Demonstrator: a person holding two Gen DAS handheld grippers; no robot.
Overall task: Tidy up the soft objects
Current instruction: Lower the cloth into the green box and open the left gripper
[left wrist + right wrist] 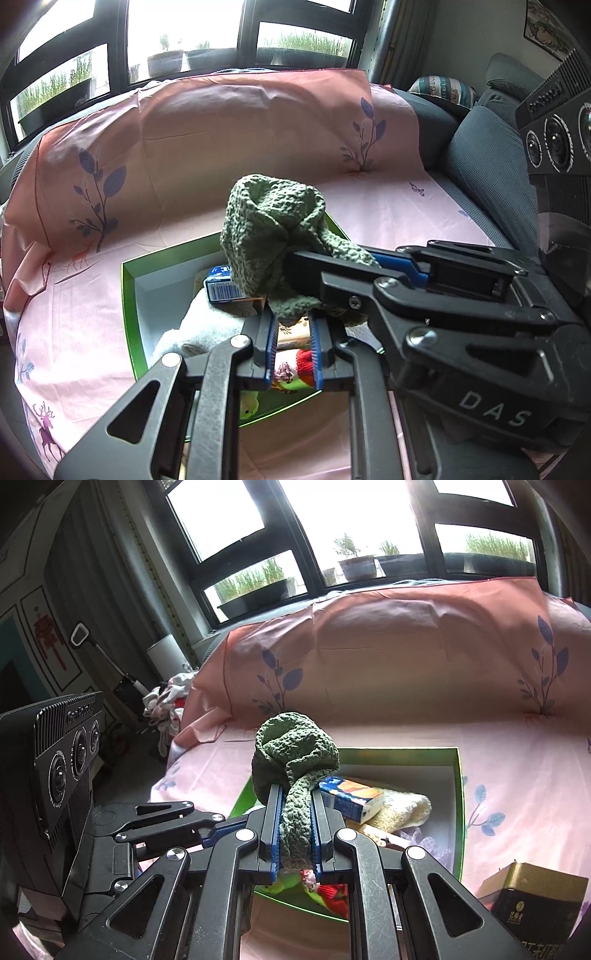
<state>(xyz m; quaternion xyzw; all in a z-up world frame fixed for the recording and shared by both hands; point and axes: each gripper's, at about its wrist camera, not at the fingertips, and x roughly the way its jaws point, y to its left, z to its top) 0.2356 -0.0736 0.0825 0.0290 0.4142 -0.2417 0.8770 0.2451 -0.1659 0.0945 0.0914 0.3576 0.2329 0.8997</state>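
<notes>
Your 2 grippers, left gripper [293,334] and right gripper [295,825], both clamp the green knitted cloth [295,753], bunched above the green box [457,786]. Inside the box lie a blue carton [351,799] and a white towel [207,328].

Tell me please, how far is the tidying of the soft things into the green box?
Done: the green box already holds a cream knitted piece, a carton and some colourful soft items. In hand: the green knitted cloth hangs over the box, pinched by both the left gripper and the right gripper. Left: lowering it in and letting go. A dark tin stands outside the box.
</notes>
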